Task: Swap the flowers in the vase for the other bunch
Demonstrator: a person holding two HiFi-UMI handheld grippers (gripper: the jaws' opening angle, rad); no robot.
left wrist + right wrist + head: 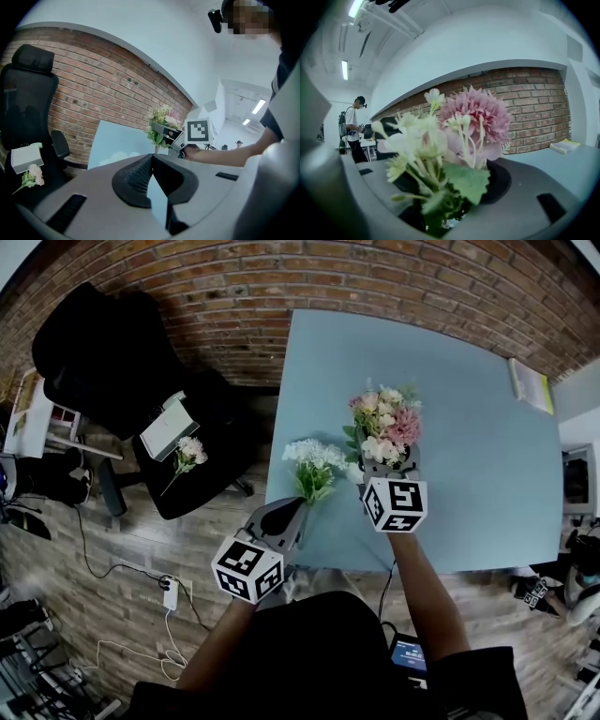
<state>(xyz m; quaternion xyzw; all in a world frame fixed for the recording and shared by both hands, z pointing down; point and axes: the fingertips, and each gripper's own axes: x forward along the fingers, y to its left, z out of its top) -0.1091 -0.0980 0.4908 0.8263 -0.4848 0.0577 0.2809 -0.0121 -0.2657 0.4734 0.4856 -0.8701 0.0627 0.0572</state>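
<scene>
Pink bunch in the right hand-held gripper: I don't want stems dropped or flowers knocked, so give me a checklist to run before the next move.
1. Grip on the pink bunch: ok. Its stems sit between the jaws of the right hand-held gripper.
2. Left hand-held gripper shut: ok. Whether it pinches anything: cannot tell.
3. Where the vase is: cannot tell. No view shows one clearly.
4. White bunch clear of the pink one: not ok. It is close beside it, near the table's edge.
5. Bare table to work over: ok.
</scene>
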